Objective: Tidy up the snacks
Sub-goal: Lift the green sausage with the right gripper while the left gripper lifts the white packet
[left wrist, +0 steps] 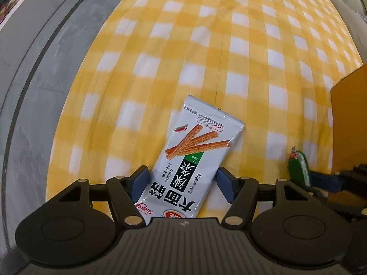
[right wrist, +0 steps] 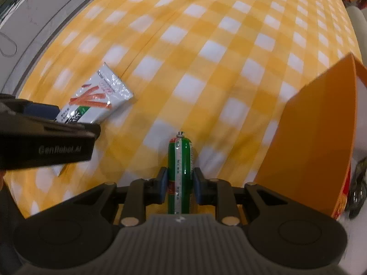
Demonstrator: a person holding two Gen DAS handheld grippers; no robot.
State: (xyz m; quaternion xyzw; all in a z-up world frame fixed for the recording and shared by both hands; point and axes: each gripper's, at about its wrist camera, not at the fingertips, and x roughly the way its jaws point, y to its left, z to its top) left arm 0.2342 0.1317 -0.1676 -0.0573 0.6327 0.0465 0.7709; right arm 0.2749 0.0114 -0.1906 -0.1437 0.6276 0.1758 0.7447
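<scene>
A white snack packet printed with orange sticks lies lengthwise between the blue pads of my left gripper, which is shut on its sides. It hangs just above the yellow checked cloth. The same packet sticks out past the left gripper's black housing in the right wrist view. My right gripper is shut on a green sausage stick with a silver seam, pointing away from the camera. That sausage shows at the right of the left wrist view.
An open orange box stands at the right, close to the right gripper; its wall also shows in the left wrist view. Grey floor lies beyond the cloth's left edge. Dark clutter sits behind the box at the far right.
</scene>
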